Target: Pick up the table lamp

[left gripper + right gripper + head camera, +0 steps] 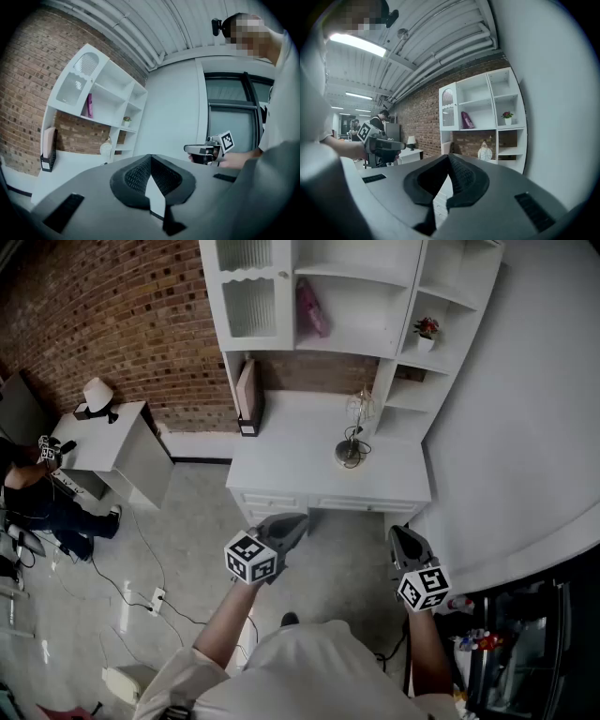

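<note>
Table lamp (353, 437), upright on white desk (291, 457), glass globe topmost, long axis vertical

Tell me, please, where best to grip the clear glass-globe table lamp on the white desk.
Probably the thin wire stem of the clear glass-globe table lamp, approached from the white desk's open front: the globe looks wide and fragile, and white shelves stand close behind.

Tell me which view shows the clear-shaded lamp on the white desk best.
The head view: the lamp shows whole, base to shade, on the desk. The right gripper view gives its shade side-on, base hidden; the left gripper view only a small pale shade.
</note>
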A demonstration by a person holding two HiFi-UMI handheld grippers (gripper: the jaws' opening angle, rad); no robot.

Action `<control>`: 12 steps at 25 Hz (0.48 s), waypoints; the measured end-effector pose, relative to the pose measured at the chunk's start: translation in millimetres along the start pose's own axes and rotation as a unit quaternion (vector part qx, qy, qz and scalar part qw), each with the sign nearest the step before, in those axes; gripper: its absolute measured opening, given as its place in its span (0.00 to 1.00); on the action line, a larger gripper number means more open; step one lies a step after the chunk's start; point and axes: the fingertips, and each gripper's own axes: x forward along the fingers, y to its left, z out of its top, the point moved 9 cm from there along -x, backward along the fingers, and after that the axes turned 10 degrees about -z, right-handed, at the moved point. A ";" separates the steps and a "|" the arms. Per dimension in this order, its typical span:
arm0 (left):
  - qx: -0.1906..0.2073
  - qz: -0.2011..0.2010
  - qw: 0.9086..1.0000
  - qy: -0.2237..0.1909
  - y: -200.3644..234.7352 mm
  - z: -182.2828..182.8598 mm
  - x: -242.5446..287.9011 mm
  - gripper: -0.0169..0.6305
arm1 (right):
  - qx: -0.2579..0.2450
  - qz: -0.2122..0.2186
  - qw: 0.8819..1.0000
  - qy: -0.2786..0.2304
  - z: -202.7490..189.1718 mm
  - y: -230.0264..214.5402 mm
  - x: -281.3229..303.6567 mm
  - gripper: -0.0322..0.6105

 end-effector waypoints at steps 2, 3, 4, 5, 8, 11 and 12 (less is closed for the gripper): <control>0.000 -0.003 1.000 0.000 -0.4 1.2 0.4 0.05 | -0.001 0.002 1.000 -0.003 1.2 2.0 0.9 0.07; 0.001 -0.004 1.000 0.000 -0.6 1.8 0.5 0.05 | -0.002 0.003 1.000 -0.004 1.9 3.0 1.1 0.07; 0.002 -0.005 1.000 -0.001 -0.8 2.5 0.5 0.05 | -0.004 0.005 1.000 -0.005 2.6 4.1 1.2 0.07; 0.002 -0.005 1.000 -0.002 -1.1 3.2 0.3 0.05 | -0.004 0.007 1.000 -0.005 3.2 5.3 1.1 0.07; 0.001 -0.005 1.000 -0.004 -1.2 4.3 -1.4 0.05 | -0.003 0.010 1.000 -0.005 3.8 8.6 0.8 0.07; -0.008 -0.006 1.000 -0.005 0.9 5.2 -2.6 0.05 | 0.000 0.009 1.000 -0.007 5.3 10.3 1.9 0.07; -0.013 -0.007 1.000 -0.006 2.0 5.2 -3.2 0.05 | 0.003 0.009 1.000 -0.008 6.1 10.8 2.5 0.07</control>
